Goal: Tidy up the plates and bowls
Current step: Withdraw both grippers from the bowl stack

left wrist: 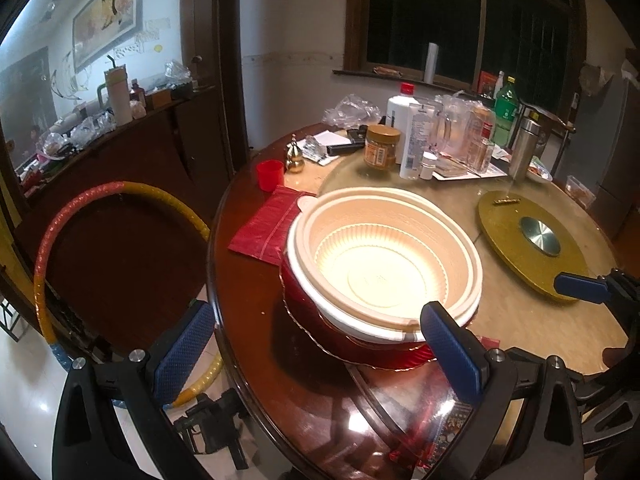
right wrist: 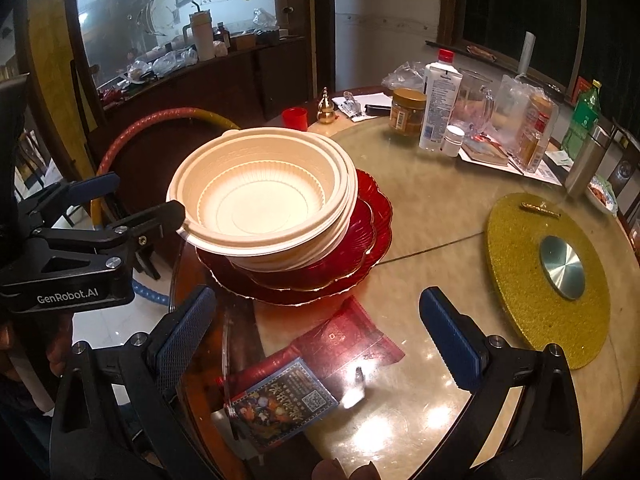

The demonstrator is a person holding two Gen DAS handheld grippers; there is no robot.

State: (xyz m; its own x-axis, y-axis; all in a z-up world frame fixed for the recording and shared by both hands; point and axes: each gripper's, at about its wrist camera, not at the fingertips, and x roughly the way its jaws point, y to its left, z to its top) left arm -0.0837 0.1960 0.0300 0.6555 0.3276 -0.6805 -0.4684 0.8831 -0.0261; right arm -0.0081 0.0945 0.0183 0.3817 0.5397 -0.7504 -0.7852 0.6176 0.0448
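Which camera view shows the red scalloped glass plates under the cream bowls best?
The right wrist view: the red scalloped glass plates spread out to the right of and below the stacked cream plastic bowls, gold rims visible. The left wrist view shows only a thin red edge beneath the bowls.

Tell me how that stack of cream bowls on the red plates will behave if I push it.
The cream bowls look like thin disposable ware, so probably light and flexible at the rim. They sit off-centre on the red plates, which look glossy, so they may slide. The left gripper is at the bowl rim.
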